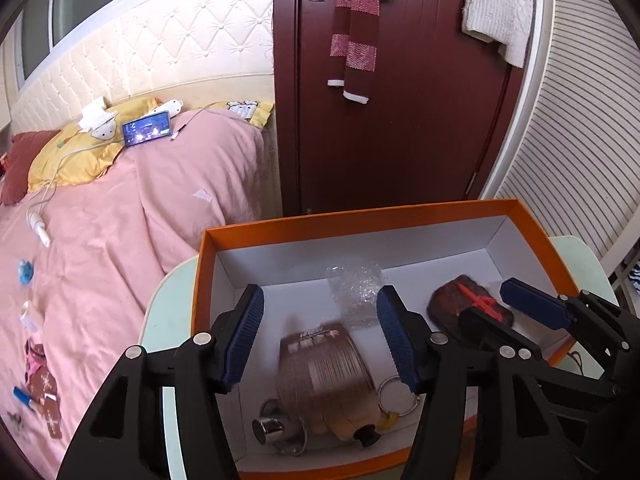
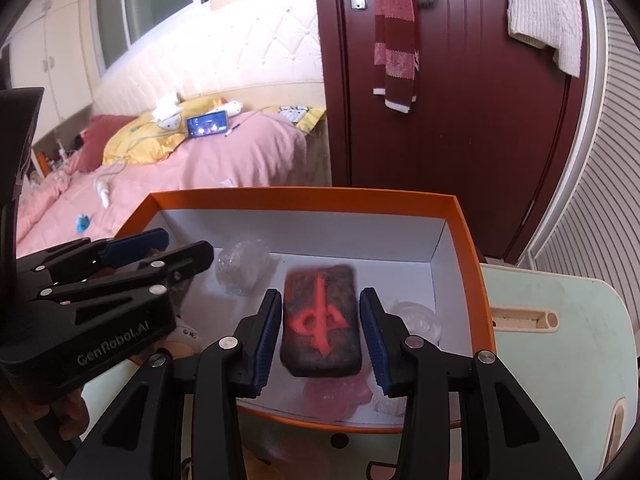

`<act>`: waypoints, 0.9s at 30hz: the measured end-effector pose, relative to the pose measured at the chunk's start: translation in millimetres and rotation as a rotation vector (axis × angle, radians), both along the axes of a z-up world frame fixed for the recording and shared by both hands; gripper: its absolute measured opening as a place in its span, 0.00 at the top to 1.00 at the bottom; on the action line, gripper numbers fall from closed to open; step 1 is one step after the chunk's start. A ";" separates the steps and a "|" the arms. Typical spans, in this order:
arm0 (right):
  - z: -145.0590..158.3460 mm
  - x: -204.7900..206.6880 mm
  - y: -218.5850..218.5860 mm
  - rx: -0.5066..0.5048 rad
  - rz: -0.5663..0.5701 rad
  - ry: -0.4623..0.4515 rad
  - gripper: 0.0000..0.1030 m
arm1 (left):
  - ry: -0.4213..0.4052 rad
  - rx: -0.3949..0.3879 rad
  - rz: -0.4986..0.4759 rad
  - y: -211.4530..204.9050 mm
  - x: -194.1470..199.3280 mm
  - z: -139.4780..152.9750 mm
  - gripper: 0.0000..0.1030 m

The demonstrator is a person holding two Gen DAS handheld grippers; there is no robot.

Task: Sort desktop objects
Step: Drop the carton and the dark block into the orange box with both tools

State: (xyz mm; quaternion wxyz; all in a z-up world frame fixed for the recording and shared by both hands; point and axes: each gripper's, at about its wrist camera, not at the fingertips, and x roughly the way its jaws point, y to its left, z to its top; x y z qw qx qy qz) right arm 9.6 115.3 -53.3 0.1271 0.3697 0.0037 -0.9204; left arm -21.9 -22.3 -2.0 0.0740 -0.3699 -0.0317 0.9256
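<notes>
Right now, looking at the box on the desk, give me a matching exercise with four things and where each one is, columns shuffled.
Things:
1. dark block with red symbol
2. crumpled clear wrap
3. phone with lit screen
4. striped scarf

Places:
A. hanging on the door
B. between the right tool's fingers
C. on the bed
D. in the orange box, beyond the left tool

Pairs: 1-B, 2-D, 3-C, 4-A

Left tongs (image 1: 320, 336) spread wide, right tongs (image 2: 320, 336) parted, side by side, angled downward
</notes>
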 end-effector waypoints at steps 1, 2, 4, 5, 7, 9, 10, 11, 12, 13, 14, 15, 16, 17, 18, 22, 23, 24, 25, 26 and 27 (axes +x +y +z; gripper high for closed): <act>1.3 1.0 0.7 -0.007 -0.002 -0.001 0.58 | 0.003 0.003 0.005 -0.9 0.8 0.9 0.37; 3.3 2.5 2.1 -0.025 -0.003 -0.001 0.57 | 0.006 0.006 0.009 -1.7 1.5 1.8 0.34; 8.0 6.9 4.0 -0.058 0.005 0.007 0.51 | 0.013 0.011 0.018 -3.5 3.1 3.6 0.26; 10.4 9.7 4.0 -0.068 0.013 0.016 0.45 | 0.017 0.017 0.023 -4.6 4.2 4.8 0.20; 15.4 16.1 2.8 -0.072 0.017 0.043 0.27 | 0.038 0.049 0.036 -9.1 10.1 9.7 0.20; 22.8 27.9 0.2 -0.057 0.016 0.118 0.24 | 0.052 0.069 0.043 -12.0 15.2 13.7 0.20; 26.4 33.4 -1.0 -0.058 0.028 0.148 0.24 | 0.056 0.073 0.045 -12.8 17.6 15.3 0.20; 30.0 38.9 -2.2 -0.059 0.039 0.179 0.24 | 0.059 0.075 0.044 -13.3 20.4 16.5 0.20; 32.2 43.1 -4.1 -0.045 0.049 0.196 0.23 | 0.058 0.070 0.041 -13.1 23.2 17.5 0.20; 33.8 46.9 -6.4 -0.026 0.058 0.208 0.23 | 0.057 0.064 0.038 -12.9 26.2 18.3 0.20; 35.4 50.6 -8.7 -0.006 0.066 0.220 0.22 | 0.054 0.055 0.034 -12.9 30.0 19.0 0.20; 35.9 54.7 -10.4 0.017 0.072 0.229 0.19 | 0.050 0.047 0.030 -12.9 33.9 19.6 0.20; 35.9 59.0 -12.0 0.042 0.076 0.237 0.18 | 0.045 0.039 0.027 -12.9 38.1 20.0 0.20; 35.6 64.1 -12.0 0.060 0.077 0.244 0.16 | 0.038 0.035 0.025 -13.4 43.6 19.5 0.20; 35.2 69.4 -11.2 0.073 0.077 0.250 0.13 | 0.030 0.031 0.023 -13.9 49.1 19.0 0.20; 28.4 91.0 -2.2 0.091 0.074 0.268 0.07 | -0.019 0.035 0.018 -17.2 69.7 12.2 0.20; 25.3 95.8 0.1 0.086 0.084 0.255 0.07 | -0.039 0.042 0.018 -18.5 74.7 8.7 0.20; 22.2 99.9 2.1 0.083 0.090 0.236 0.07 | -0.059 0.049 0.018 -19.1 79.7 4.8 0.20; 18.1 103.5 4.9 0.080 0.084 0.208 0.07 | -0.078 0.056 0.018 -19.6 84.7 0.8 0.20; 13.6 106.9 8.1 0.076 0.074 0.176 0.07 | -0.096 0.063 0.020 -19.8 90.2 -4.0 0.20; 9.6 110.6 10.3 0.064 0.068 0.146 0.07 | -0.115 0.069 0.020 -19.8 95.3 -8.9 0.20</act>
